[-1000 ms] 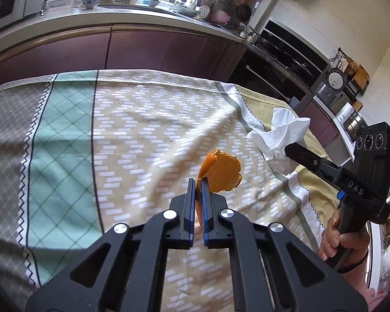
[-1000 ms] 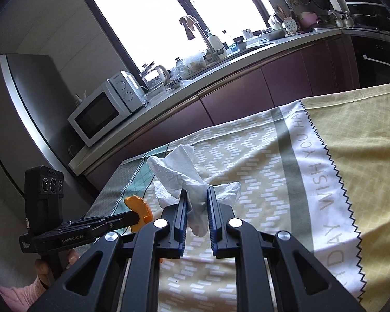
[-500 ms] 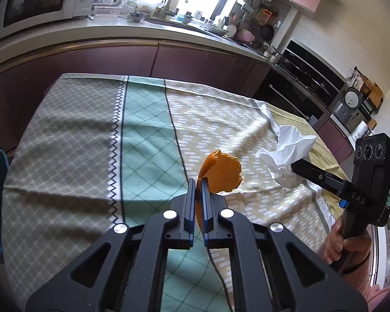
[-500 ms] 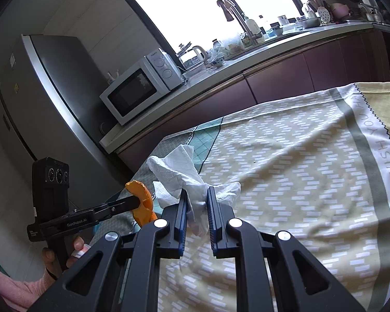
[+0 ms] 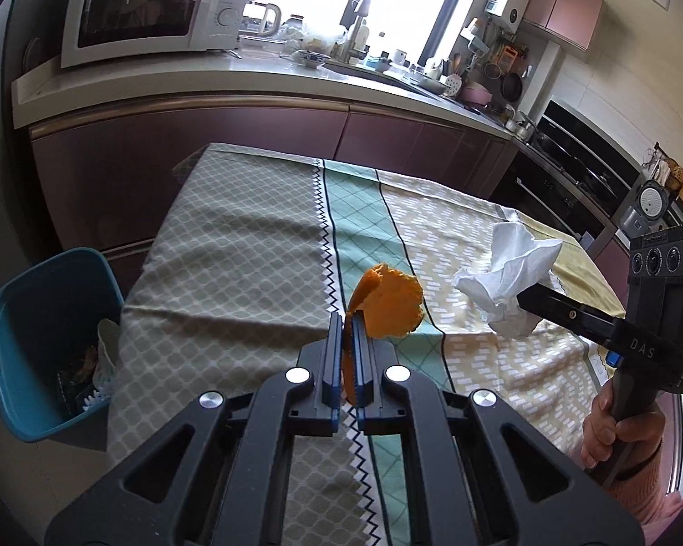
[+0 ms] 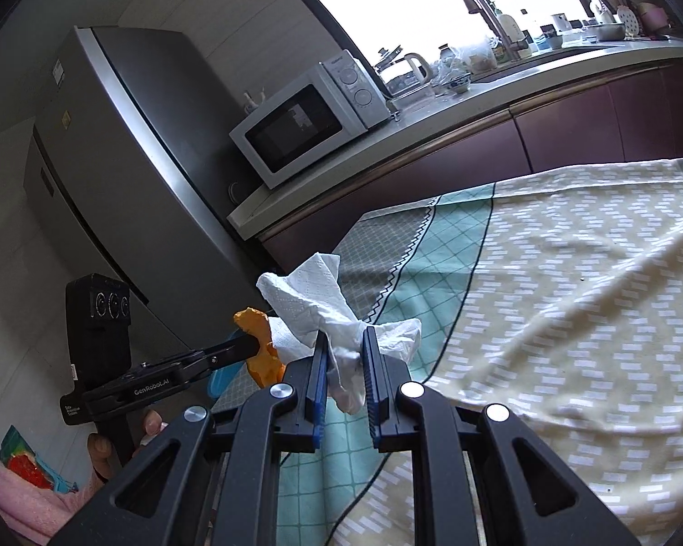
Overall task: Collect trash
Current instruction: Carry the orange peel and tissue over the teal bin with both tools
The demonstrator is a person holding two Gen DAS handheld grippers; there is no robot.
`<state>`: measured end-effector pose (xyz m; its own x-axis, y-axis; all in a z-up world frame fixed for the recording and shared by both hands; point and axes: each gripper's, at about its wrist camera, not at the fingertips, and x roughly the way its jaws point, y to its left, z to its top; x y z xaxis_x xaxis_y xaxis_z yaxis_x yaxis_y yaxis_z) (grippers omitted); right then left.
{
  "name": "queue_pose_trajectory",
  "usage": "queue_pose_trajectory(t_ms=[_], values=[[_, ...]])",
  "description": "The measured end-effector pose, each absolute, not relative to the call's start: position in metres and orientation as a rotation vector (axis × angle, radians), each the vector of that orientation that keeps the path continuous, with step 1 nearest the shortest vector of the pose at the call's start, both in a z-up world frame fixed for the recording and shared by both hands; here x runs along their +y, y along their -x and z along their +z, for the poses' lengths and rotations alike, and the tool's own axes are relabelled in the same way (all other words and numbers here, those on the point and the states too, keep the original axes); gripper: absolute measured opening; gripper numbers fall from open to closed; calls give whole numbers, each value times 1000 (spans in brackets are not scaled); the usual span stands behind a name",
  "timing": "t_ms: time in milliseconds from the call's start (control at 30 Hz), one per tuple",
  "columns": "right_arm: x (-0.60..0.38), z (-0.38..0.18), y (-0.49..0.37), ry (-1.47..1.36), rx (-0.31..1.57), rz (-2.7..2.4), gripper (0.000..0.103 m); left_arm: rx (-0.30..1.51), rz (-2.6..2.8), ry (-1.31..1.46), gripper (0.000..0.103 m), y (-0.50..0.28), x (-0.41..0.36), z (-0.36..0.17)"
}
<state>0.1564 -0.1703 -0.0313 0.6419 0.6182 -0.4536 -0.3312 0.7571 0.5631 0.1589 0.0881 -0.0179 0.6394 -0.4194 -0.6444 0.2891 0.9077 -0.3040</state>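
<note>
My left gripper [image 5: 348, 318] is shut on an orange peel [image 5: 389, 302] and holds it above the tablecloth. My right gripper [image 6: 345, 334] is shut on a crumpled white tissue [image 6: 314, 307], also held in the air. The tissue [image 5: 512, 273] and the right gripper [image 5: 521, 302] show at the right of the left wrist view. The peel [image 6: 259, 341] and the left gripper [image 6: 250, 343] show at the left of the right wrist view. A blue trash bin [image 5: 36, 332] stands on the floor beside the table's left end, with some rubbish inside.
The table carries a patterned cloth [image 5: 250, 264] in grey, green and beige. A counter [image 5: 205, 82] with a microwave [image 5: 150, 7] runs behind it. A grey fridge [image 6: 114, 159] stands past the table's left end, and an oven [image 5: 583, 173] at the right.
Both grippers have moved left along the table with the peel and the tissue still held. The blue bin has come into the left wrist view.
</note>
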Motion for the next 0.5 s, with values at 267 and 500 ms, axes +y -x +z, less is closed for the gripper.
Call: queue_pose_trajectory(t_ms=[267,500], values=[[-130,-29,-169,-431,706,638,13,743,-355,201,5,-148,123,-7],[-101,-29,-178,-409,730,686,13,724,-306,227,5,-141,153,-3]])
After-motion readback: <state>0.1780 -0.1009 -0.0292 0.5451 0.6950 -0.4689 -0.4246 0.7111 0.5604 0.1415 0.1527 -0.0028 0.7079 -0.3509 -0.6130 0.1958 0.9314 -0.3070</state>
